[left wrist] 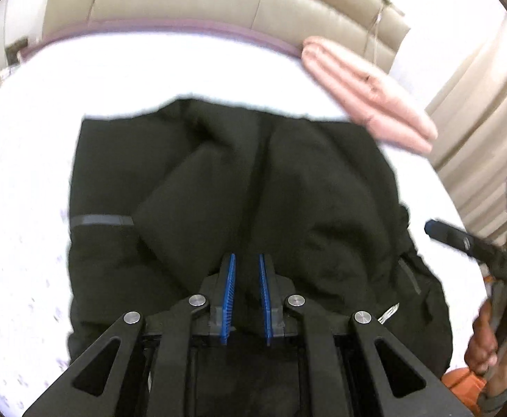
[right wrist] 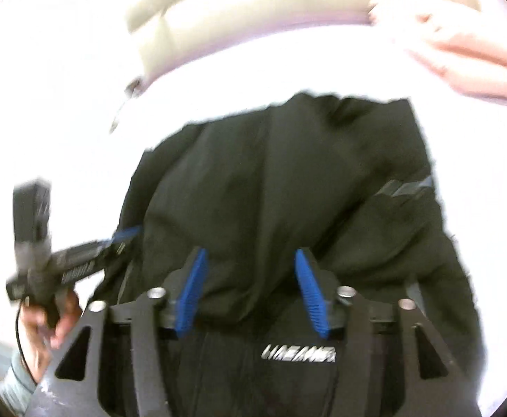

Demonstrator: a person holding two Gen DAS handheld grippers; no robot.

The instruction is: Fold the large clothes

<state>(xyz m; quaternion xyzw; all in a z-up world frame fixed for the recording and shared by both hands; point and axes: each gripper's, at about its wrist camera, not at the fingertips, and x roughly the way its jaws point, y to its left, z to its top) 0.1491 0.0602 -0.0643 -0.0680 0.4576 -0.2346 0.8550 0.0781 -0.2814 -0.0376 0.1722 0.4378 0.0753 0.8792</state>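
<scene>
A large black jacket (left wrist: 253, 191) lies partly folded on the white bed, with a grey reflective stripe (left wrist: 100, 220) on one sleeve. It also shows in the right wrist view (right wrist: 288, 180), with a white logo (right wrist: 298, 352) near its lower edge. My left gripper (left wrist: 246, 264) hovers over the jacket's near part, its blue pads a narrow gap apart with nothing between them. My right gripper (right wrist: 250, 260) is open and empty above the jacket. Each gripper shows in the other's view, the right one (left wrist: 437, 229) at the jacket's right edge and the left one (right wrist: 128, 234) at its left edge.
A folded pink garment (left wrist: 368, 93) lies on the bed (left wrist: 27, 173) at the far right, also in the right wrist view (right wrist: 461, 52). A beige padded headboard (left wrist: 218, 0) runs along the back. Curtains (left wrist: 479, 121) hang at the right.
</scene>
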